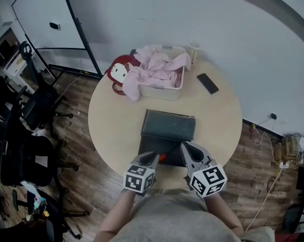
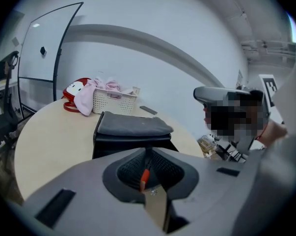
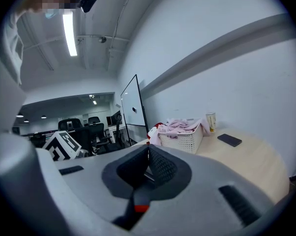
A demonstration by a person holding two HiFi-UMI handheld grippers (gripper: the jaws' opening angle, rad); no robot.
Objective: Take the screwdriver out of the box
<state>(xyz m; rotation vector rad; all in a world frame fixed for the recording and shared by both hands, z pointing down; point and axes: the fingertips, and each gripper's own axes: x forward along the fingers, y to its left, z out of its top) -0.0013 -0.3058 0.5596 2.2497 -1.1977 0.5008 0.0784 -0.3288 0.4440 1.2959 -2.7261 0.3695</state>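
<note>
Screwdriver [image 1: 163,158], slim, black handle, orange-red end: outside the dark rectangular box [image 1: 169,125], just beside its near edge. Left gripper [image 2: 147,154] and right gripper [image 3: 148,151] both pinched narrow on it. Probably light, rigid, slick; best gripped mid-handle.

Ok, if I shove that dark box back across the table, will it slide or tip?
Likely slides: the dark box sits low, wide and flat on the table. Its top looks padded in the left gripper view, so pushing there may just dent it. Weight I can't judge.
</note>
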